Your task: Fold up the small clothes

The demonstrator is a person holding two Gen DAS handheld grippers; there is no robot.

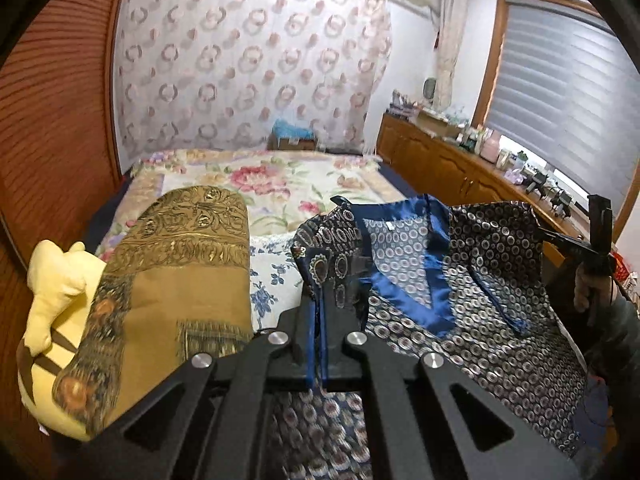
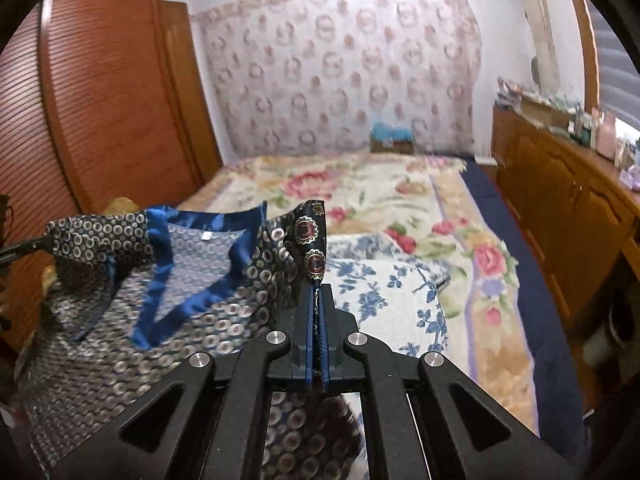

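Both tongs lift the garment by its shoulders

Left tongs (image 1: 319, 320) and right tongs (image 2: 318, 312), angled downward, are clamped tight on a silky, circle-patterned blue top (image 1: 460, 280) over the floral bed (image 1: 280, 184).

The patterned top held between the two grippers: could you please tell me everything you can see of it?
The top is dark navy, silky-looking fabric printed with small pale rings, with a shiny blue V-neck trim and a small white label inside the collar. It hangs spread out and lifted above the bed, front facing the cameras. The left gripper is shut on one shoulder and the right gripper on the other. Its lower part drops out of view.
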